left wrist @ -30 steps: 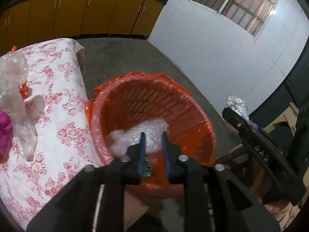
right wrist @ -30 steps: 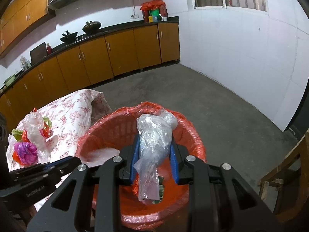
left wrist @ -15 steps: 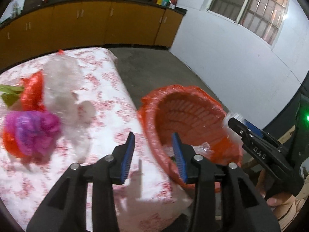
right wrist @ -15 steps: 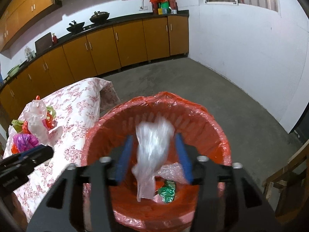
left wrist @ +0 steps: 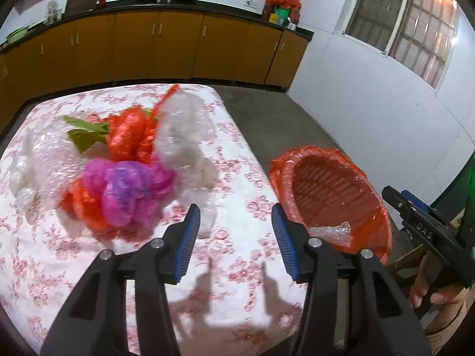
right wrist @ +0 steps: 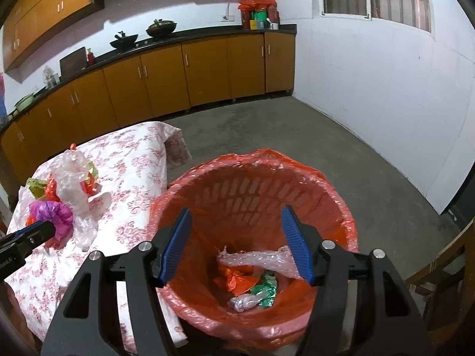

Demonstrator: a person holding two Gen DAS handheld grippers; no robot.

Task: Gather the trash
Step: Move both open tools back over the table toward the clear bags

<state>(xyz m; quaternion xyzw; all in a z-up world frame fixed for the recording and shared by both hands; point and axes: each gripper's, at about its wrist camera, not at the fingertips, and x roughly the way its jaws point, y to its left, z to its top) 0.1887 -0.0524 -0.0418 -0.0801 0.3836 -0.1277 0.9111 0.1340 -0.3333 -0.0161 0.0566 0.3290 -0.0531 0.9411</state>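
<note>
Reaching for more trash, the left tool hangs wide open and empty over the bench, near the pink bag. The right tool gapes empty above the bin. Next the left must close on that bag.

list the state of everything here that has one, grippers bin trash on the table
left gripper: jaws open, empty, over the table
right gripper: jaws open, empty, above the bin
bin: upright, lined with an orange bag, trash at the bottom
clear plastic wrap: lying inside the bin
trash pile: on the tablecloth, uncollected
</note>
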